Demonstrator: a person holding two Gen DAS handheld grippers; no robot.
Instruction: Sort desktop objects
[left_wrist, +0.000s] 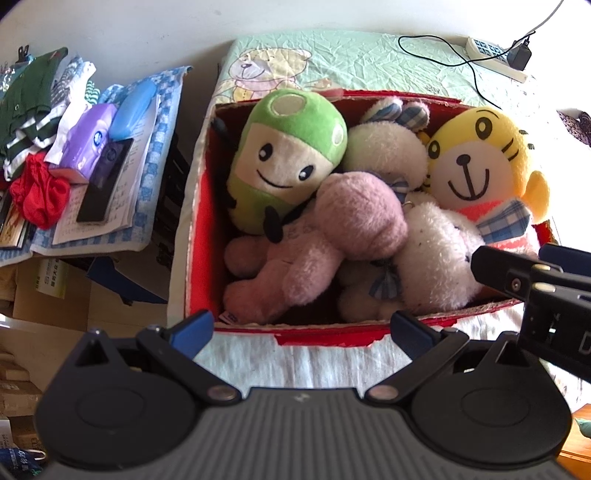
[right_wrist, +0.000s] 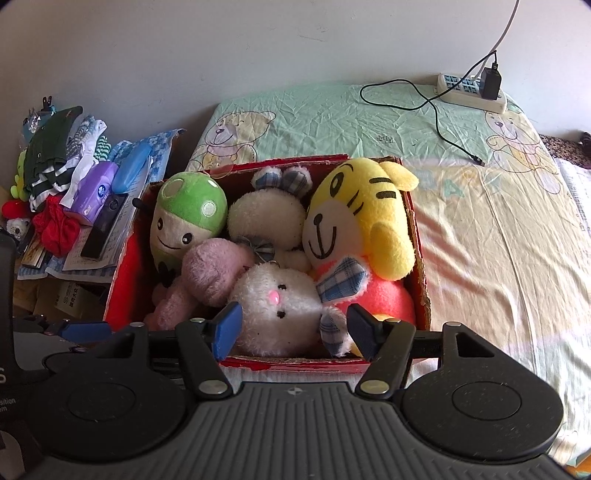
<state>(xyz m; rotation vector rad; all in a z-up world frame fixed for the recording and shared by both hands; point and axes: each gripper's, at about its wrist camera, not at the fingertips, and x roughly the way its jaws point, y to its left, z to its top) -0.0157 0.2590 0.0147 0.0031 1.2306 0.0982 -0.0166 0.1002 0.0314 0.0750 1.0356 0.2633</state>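
Note:
A red cardboard box sits on the bed, packed with plush toys: a green mushroom doll, a yellow tiger, a pink plush, a white bunny and a cream bunny behind. My left gripper is open, hovering just in front of the box's near wall. My right gripper is open with its fingers on either side of the white bunny's lower part, not closed on it. The right gripper's fingers show at the right edge of the left wrist view.
A side table at left holds folded clothes, a purple tissue pack, a blue case, a dark remote and a red cloth. A power strip with a black cable lies on the bear-print sheet.

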